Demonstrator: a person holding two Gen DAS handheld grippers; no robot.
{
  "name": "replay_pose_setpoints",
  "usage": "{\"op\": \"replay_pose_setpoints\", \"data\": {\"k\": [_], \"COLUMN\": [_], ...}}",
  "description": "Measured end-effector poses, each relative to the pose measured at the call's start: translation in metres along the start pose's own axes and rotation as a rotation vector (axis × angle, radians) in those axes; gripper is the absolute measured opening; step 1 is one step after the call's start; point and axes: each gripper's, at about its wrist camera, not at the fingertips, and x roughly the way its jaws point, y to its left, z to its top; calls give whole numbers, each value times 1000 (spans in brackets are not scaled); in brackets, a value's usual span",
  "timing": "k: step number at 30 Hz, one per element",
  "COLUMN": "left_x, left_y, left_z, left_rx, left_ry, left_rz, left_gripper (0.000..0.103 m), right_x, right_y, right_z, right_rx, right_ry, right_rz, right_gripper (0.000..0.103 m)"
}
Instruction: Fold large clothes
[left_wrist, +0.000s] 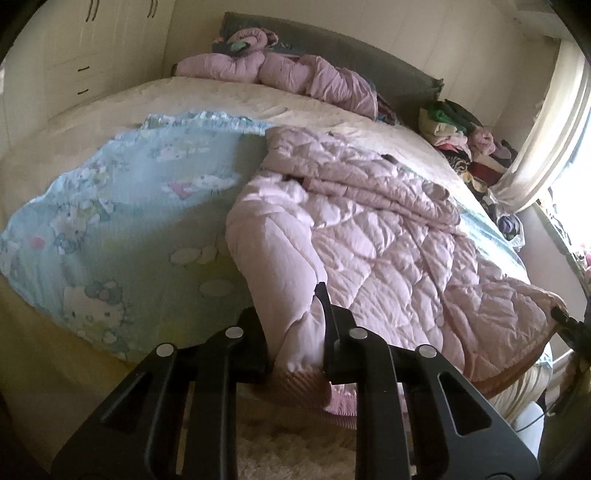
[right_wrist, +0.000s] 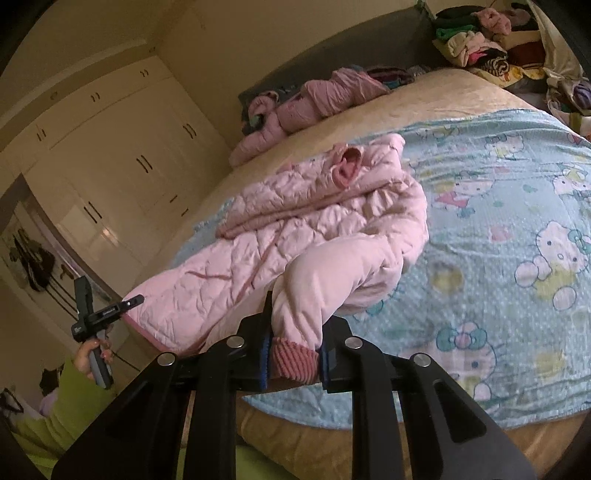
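Note:
A pink quilted jacket (left_wrist: 388, 229) lies on a light blue cartoon-print sheet (left_wrist: 122, 229) on the bed. My left gripper (left_wrist: 295, 332) is shut on a fold of the jacket's near corner. My right gripper (right_wrist: 295, 350) is shut on the jacket's sleeve (right_wrist: 332, 280) at its ribbed pink cuff (right_wrist: 293, 360). The jacket body (right_wrist: 280, 229) stretches away to the left in the right wrist view, with the other sleeve's cuff (right_wrist: 347, 170) lying on top. The left gripper (right_wrist: 110, 310) shows there at the jacket's far hem, held by a hand in a green sleeve.
A second pink padded garment (left_wrist: 280, 70) lies bunched at the grey headboard (left_wrist: 369, 48). A pile of mixed clothes (left_wrist: 458, 129) sits at the bed's far right corner by the curtain (left_wrist: 546, 122). White wardrobes (right_wrist: 122, 155) line the wall. A shaggy rug (left_wrist: 280, 443) is below.

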Motion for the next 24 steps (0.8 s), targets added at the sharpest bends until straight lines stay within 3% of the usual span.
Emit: {"op": "replay_pose_setpoints", "data": {"k": [24], "left_x": [3], "left_y": [-12], "left_z": [56], "left_rx": [-16], "left_ry": [-86], "left_rz": [10], "left_gripper": [13], "right_x": [16], "right_y": [-4], "right_z": [67], "right_rx": [-3], "right_ry": [-143], "right_rz": [11], "right_gripper": [17]}}
